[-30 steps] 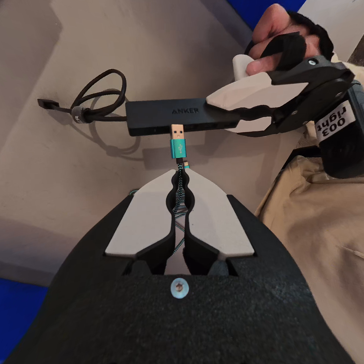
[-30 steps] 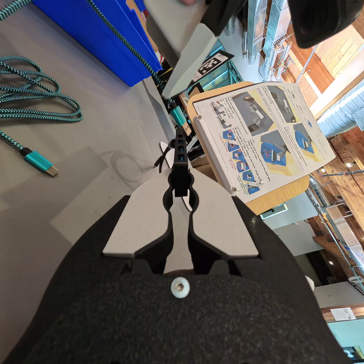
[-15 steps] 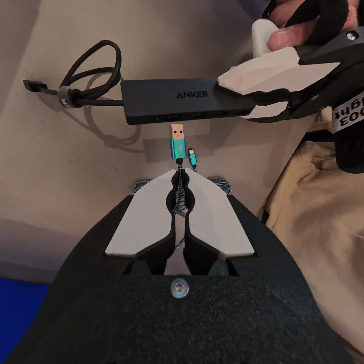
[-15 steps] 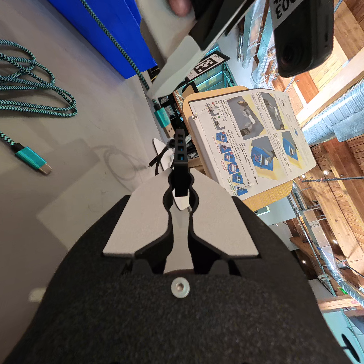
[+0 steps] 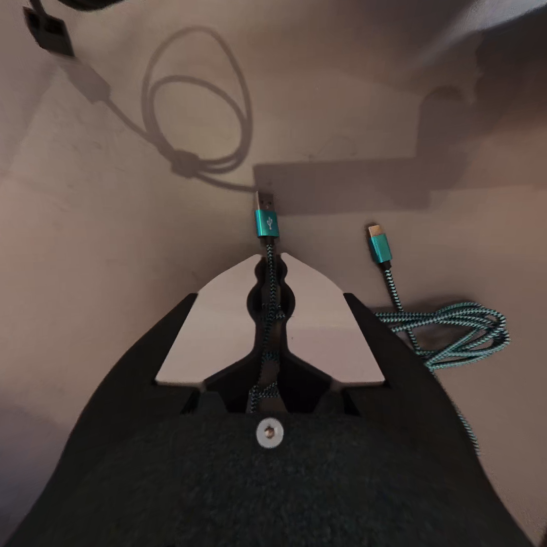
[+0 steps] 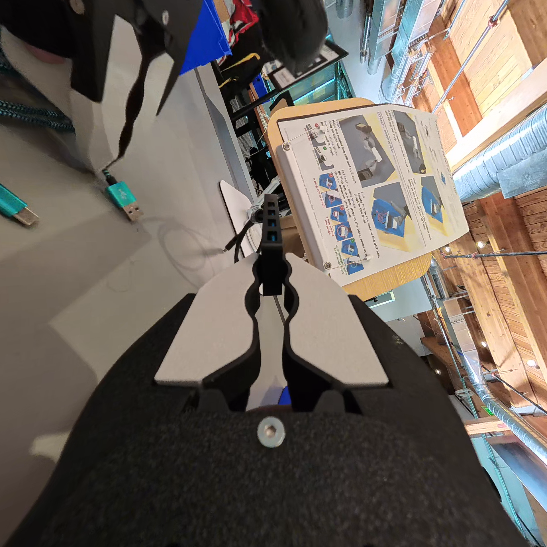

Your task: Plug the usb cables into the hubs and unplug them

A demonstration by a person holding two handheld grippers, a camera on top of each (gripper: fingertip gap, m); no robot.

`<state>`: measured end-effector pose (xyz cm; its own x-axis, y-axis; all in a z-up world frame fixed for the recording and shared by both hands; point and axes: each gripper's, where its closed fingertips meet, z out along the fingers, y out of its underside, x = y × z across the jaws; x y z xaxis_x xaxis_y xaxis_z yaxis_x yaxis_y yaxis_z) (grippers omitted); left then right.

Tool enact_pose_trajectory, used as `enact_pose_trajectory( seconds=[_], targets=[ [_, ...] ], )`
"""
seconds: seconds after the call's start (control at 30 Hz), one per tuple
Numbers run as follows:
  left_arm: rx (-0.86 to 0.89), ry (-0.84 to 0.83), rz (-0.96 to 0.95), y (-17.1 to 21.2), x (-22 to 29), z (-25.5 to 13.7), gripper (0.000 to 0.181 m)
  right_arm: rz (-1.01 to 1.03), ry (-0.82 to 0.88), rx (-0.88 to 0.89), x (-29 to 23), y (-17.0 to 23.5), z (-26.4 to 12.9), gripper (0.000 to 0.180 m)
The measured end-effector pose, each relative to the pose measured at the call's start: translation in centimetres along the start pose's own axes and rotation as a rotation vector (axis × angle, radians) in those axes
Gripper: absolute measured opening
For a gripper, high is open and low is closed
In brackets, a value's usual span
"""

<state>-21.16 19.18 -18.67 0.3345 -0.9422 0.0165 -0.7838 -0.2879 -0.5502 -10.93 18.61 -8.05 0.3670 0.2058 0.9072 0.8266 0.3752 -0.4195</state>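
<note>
My left gripper (image 5: pixel 270 257) is shut on a teal braided USB cable (image 5: pixel 270 284). Its USB-A plug (image 5: pixel 266 219) sticks out past the fingertips, free in the air above the table. It also shows in the right wrist view (image 6: pixel 124 199), hanging from the left gripper (image 6: pixel 118 157), to the left of the hub. My right gripper (image 6: pixel 270 262) is shut on one end of the black USB hub (image 6: pixel 270 233) and holds it up, its row of ports empty. The hub's body is out of the left wrist view; only its black plug (image 5: pixel 48 32) and its shadow show there.
The cable's other plug (image 5: pixel 379 245) and its teal coil (image 5: pixel 461 334) lie on the grey table (image 5: pixel 118 236) at the right. A blue bin (image 6: pixel 204 35) stands at the table's far side. An instruction board (image 6: pixel 370 189) on a wooden panel stands beyond the table edge. The gap from one gripper's tips to the other's is roughly 15 cm.
The USB-A plug was at the hub's port, then came away. The hub has moved up out of the left wrist view and the gap between plug and hub has widened.
</note>
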Motion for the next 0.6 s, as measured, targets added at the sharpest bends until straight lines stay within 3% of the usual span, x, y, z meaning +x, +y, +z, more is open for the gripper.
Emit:
enact_pose_trajectory(
  seconds=[0.1,0.27,0.43,0.6],
  targets=[
    [0.12,-0.155,0.101,-0.1,-1.3,-1.5,0.043,0.0,-0.004,0.001,-0.1,0.0,0.0,0.011],
    [0.309,-0.262,0.07,1.5,-1.2,-5.4,0.043,0.009,-0.008,0.0,0.0,0.0,0.0,0.011],
    [0.277,-0.194,0.01,4.2,-1.0,-4.4,0.036,0.009,-0.017,0.007,-0.1,-0.2,0.0,0.011],
    [0.209,-0.188,0.069,4.8,-0.8,-3.7,0.026,0.004,-0.021,0.004,-0.3,-0.1,0.1,0.011]
  ],
)
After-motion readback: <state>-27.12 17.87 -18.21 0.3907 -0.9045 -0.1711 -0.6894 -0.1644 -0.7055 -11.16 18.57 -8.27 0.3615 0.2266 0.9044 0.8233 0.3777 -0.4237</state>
